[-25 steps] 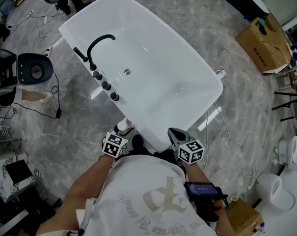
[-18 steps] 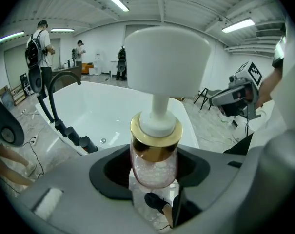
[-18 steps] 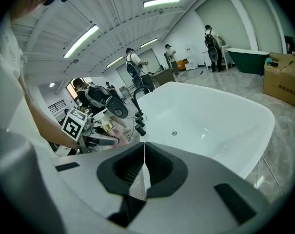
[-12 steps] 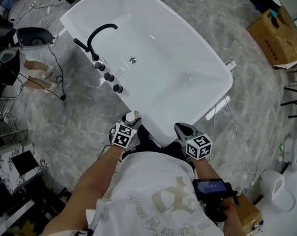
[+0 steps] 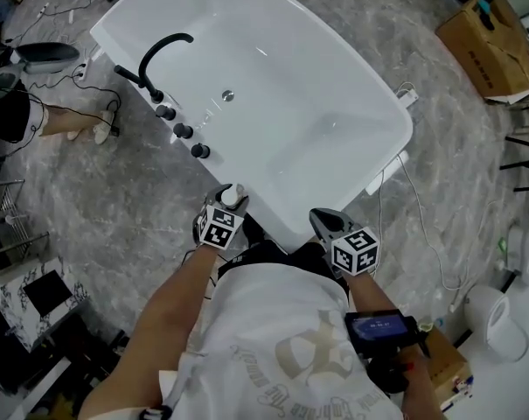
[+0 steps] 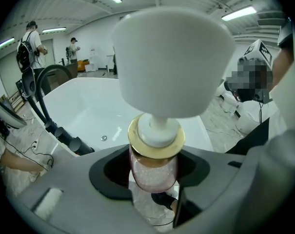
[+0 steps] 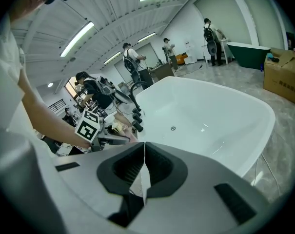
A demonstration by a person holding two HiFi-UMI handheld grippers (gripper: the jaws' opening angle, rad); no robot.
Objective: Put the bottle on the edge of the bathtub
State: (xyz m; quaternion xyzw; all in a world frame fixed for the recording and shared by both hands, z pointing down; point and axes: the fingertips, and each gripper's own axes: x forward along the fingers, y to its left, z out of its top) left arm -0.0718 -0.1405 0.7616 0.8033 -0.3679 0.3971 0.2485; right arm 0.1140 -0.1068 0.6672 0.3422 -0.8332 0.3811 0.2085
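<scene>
A pink glittery pump bottle (image 6: 153, 167) with a gold collar and a white pump head (image 6: 172, 62) stands upright between the jaws of my left gripper (image 5: 226, 206), which is shut on it. In the head view the bottle's white top (image 5: 232, 194) shows just off the near left corner of the white bathtub (image 5: 351, 160). The bathtub rim (image 5: 262, 213) lies right beside it. My right gripper (image 5: 327, 222) hangs at the tub's near end, shut with nothing in it; its tips meet in the right gripper view (image 7: 143, 167).
A black curved faucet (image 5: 156, 52) and several black knobs (image 5: 182, 130) line the tub's left rim. Cables (image 5: 421, 226) trail over the marble floor. A cardboard box (image 5: 483, 38) stands at the far right. A person's legs (image 5: 67, 122) are at the left.
The view has shifted; the tub now sits a little more to the left and higher. Both grippers keep their place at the tub's near end, with the bottle still held.
</scene>
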